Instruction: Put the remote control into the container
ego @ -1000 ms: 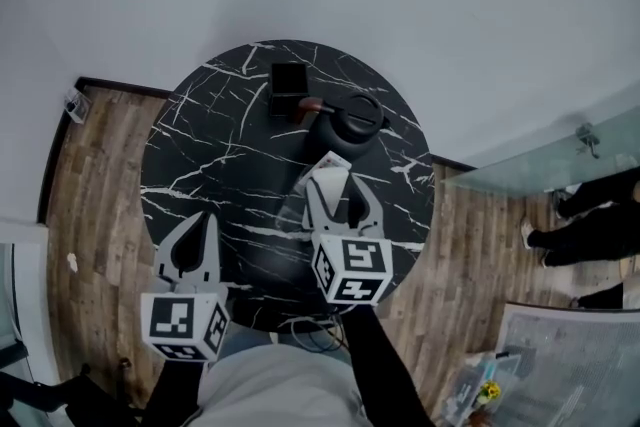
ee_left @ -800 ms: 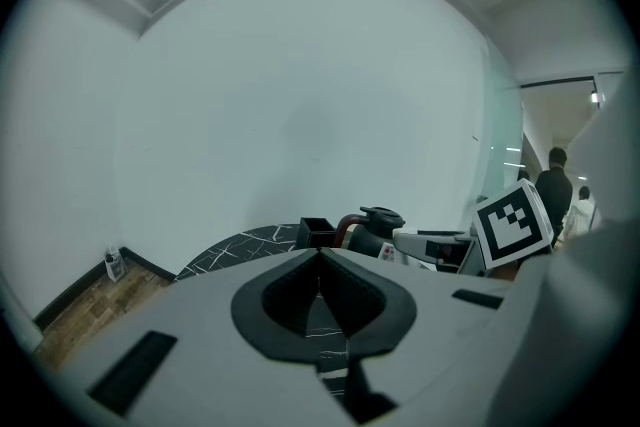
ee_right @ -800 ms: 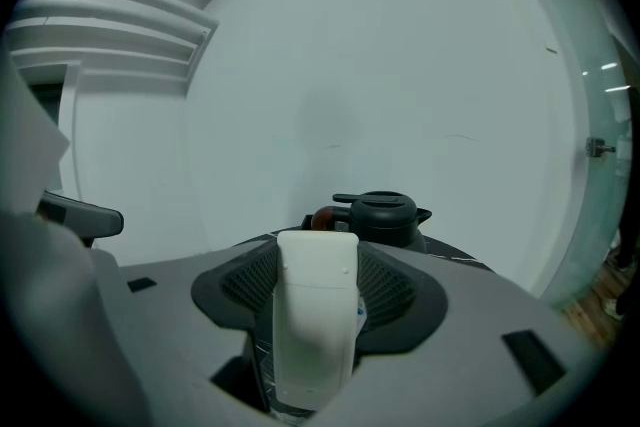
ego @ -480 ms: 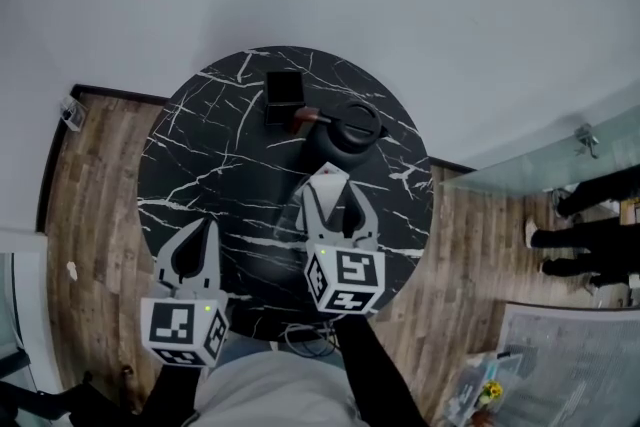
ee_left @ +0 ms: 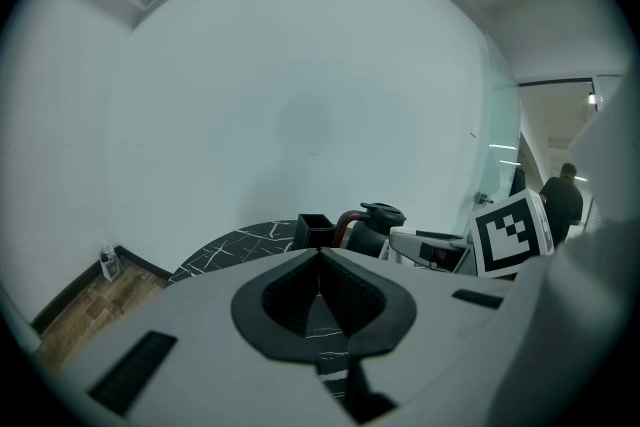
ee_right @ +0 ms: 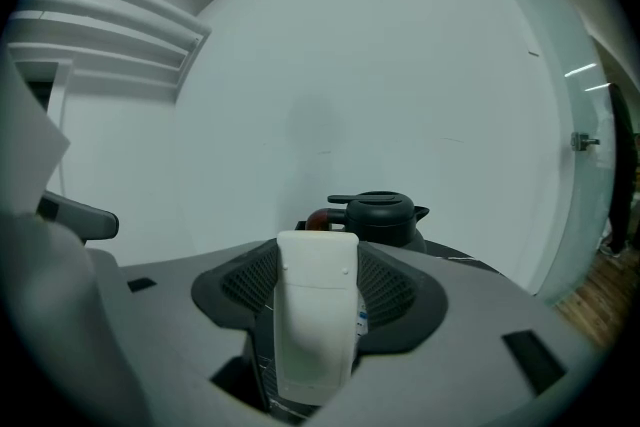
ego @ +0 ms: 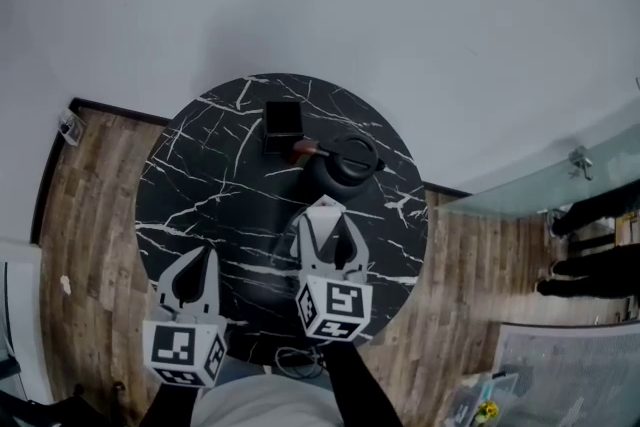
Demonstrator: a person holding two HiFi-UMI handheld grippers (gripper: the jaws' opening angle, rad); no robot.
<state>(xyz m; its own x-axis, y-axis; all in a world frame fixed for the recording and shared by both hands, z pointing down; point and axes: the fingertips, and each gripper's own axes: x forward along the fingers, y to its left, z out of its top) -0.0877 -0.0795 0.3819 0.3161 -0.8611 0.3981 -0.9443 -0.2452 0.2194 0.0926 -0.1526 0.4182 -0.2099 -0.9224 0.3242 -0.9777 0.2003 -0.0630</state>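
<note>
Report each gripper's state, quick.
Left gripper: shut, nothing between its jaws.
Right gripper: shut on the remote control.

In the head view the right tool (ego: 328,223) covers most of the remote control (ego: 327,206), and only its white tip shows. The container (ego: 283,118) is too dark inside to make out. In the right gripper view the tool's body hides the lower half of the jug (ee_right: 378,215).

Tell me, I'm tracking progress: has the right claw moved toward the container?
No. The right claw, holding the remote, keeps its gap from the kettle; only the view shifted.
</note>
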